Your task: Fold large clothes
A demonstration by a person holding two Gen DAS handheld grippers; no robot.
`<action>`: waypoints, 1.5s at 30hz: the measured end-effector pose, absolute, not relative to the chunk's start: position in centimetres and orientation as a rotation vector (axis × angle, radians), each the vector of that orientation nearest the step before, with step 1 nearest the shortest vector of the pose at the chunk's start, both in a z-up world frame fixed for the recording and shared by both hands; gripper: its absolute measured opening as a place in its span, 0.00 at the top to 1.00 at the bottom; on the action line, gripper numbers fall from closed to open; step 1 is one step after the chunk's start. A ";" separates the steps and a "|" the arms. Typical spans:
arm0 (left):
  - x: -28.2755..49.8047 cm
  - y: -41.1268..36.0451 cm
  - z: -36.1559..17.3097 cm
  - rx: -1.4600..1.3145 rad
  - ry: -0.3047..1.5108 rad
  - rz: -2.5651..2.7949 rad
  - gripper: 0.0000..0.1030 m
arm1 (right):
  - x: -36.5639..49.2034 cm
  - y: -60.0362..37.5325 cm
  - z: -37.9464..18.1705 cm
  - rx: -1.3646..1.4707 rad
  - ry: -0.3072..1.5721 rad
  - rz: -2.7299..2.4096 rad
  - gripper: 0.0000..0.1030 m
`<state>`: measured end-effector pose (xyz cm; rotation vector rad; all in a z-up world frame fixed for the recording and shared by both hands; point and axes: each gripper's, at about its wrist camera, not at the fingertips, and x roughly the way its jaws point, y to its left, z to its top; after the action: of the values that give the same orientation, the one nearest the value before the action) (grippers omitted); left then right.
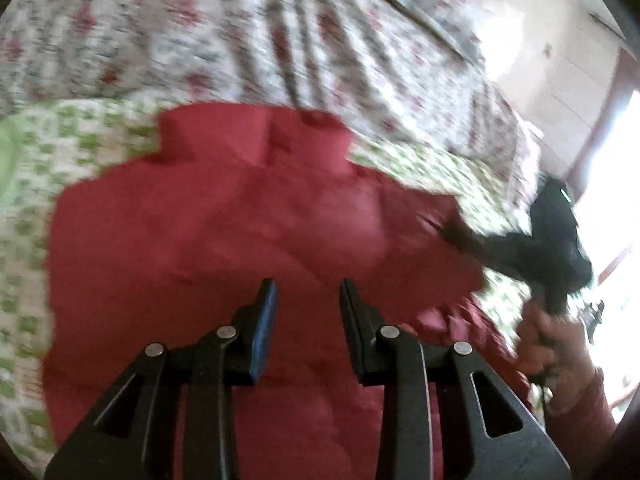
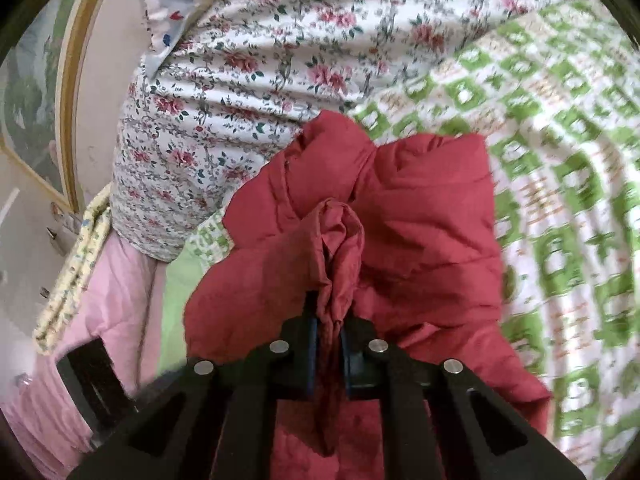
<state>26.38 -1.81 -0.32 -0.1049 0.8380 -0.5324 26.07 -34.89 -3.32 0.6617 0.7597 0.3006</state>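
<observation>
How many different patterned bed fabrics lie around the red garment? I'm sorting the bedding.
3: a green-checked sheet under the red garment, a rose-floral quilt beyond it, and a pale bird-print fabric at the far edge. More may be hidden.

Bed spread with green-checked sheet across right and centre. Behind it, floral quilt piled high. Gold-framed picture at upper left. Bright window at right edge.
</observation>
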 end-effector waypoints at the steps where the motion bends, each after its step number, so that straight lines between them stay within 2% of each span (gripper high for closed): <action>1: 27.3 -1.0 -0.3 -0.109 0.837 -0.496 0.72 | 26.0 -34.9 -3.6 0.658 0.760 0.298 0.93; 6: 31.3 2.3 -3.0 -0.163 0.927 -0.420 0.72 | 27.2 -34.1 -6.0 0.585 0.819 0.237 0.93; 9: 32.0 3.1 -5.6 -0.174 0.980 -0.423 0.72 | 27.4 -33.9 -7.0 0.580 0.832 0.230 0.88; 11: 32.0 3.1 -6.6 -0.173 0.990 -0.415 0.72 | 26.9 -33.9 -6.3 0.554 0.824 0.192 0.75; 16: 31.0 1.7 -6.4 -0.085 0.966 -0.368 0.71 | 23.7 -32.5 -0.2 0.379 0.668 0.075 0.72; 18: 31.2 1.2 -6.5 -0.064 0.961 -0.353 0.71 | 23.1 -30.5 1.5 0.311 0.634 0.122 0.64; 19: 31.2 1.2 -6.5 -0.063 0.960 -0.351 0.71 | 23.4 -29.3 1.6 0.277 0.647 0.156 0.55; 20: 31.3 1.2 -6.6 -0.065 0.960 -0.351 0.71 | 23.9 -28.0 1.3 0.244 0.671 0.186 0.54; 26: 31.1 1.5 -6.0 -0.059 0.971 -0.351 0.71 | 26.6 -25.9 -4.8 0.124 0.848 0.119 0.58; 29: 29.9 2.4 -4.7 -0.067 0.948 -0.365 0.72 | 26.7 -27.3 -6.9 0.147 0.866 0.098 0.58; 33: 28.8 3.8 -3.7 -0.072 0.907 -0.352 0.72 | 26.7 -27.6 -7.3 0.157 0.862 0.089 0.58; 38: 29.9 4.5 -6.7 -0.047 0.984 -0.325 0.72 | 26.4 -27.8 -7.8 0.152 0.852 0.095 0.58; 45: 30.1 4.2 -7.6 -0.038 0.991 -0.315 0.71 | 26.5 -27.5 -7.9 0.150 0.844 0.089 0.58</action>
<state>30.10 4.20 -7.64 -0.0383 0.9913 -0.3148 26.47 -27.51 -7.85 0.1497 0.8435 0.0895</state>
